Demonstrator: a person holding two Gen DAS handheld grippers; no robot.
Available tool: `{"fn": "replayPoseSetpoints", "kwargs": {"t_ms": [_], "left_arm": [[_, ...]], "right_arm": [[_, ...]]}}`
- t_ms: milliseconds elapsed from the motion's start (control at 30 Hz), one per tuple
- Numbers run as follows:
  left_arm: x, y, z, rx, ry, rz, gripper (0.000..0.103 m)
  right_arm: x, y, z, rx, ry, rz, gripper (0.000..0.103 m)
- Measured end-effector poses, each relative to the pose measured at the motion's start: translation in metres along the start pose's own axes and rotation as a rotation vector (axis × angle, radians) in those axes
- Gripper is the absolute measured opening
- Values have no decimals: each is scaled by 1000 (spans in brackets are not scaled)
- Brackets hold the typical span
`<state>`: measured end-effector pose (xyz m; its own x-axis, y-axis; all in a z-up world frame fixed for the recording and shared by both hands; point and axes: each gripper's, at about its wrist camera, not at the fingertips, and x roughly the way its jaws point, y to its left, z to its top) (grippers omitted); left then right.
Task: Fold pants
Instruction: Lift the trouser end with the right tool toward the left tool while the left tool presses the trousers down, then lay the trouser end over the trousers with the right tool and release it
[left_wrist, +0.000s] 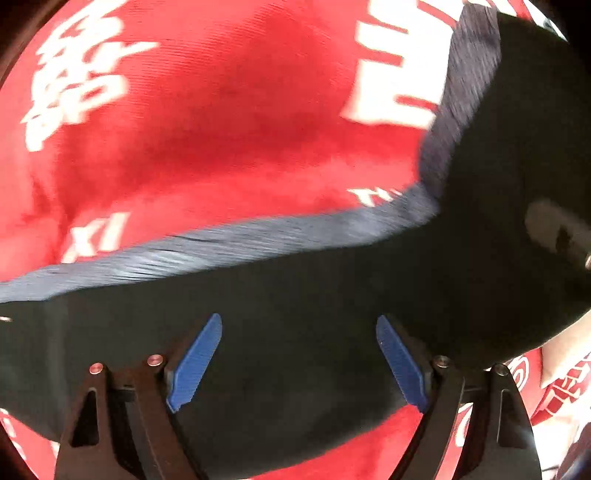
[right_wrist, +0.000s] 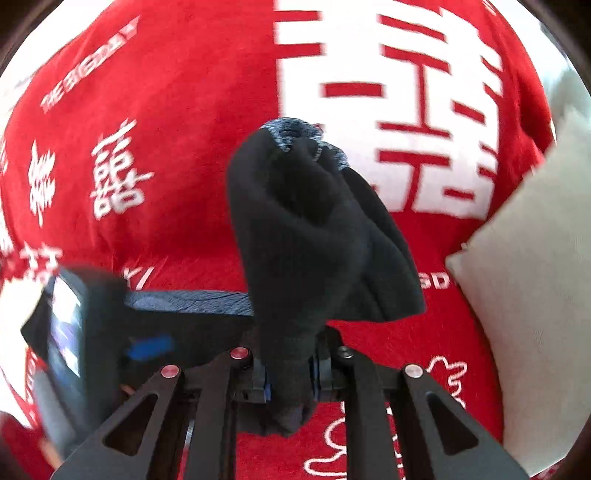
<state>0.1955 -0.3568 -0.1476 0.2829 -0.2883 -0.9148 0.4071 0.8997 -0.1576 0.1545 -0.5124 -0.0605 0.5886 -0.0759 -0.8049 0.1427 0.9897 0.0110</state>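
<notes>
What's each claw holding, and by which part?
Right claw is shut on a bunched fold of the black pants; which part is unclear. Left claw is open over the pants, holding nothing.

The black knitted pants (right_wrist: 314, 236) carry a blue-grey heathered ribbed band (left_wrist: 221, 243) along one edge. Beneath them lies a bright red cloth (left_wrist: 221, 110) printed with white Chinese characters and white Latin lettering. The left hand-held gripper (left_wrist: 299, 363) is black with blue ridged finger pads (left_wrist: 194, 363). A pale cream cushion (right_wrist: 535, 277) is plain.
</notes>
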Motion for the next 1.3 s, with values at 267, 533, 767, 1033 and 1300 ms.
{"fn": "replayPoseSetpoints", "kwargs": {"t_ms": [267, 533, 767, 1033, 1300], "left_arm": [[-13, 136, -6, -109, 62, 181, 88], [-24, 220, -25, -189, 91, 276, 88], [-32, 220, -27, -175, 93, 220, 88], [-43, 163, -6, -94, 111, -62, 88], [-15, 124, -1, -62, 247, -226, 88]], "right_arm": [[39, 122, -23, -281, 66, -148, 16], [85, 210, -89, -571, 138, -328, 31], [43, 204, -88, -532, 172, -150, 56], [14, 85, -44, -32, 219, -46, 58], [19, 45, -54, 136, 266, -33, 58]]}}
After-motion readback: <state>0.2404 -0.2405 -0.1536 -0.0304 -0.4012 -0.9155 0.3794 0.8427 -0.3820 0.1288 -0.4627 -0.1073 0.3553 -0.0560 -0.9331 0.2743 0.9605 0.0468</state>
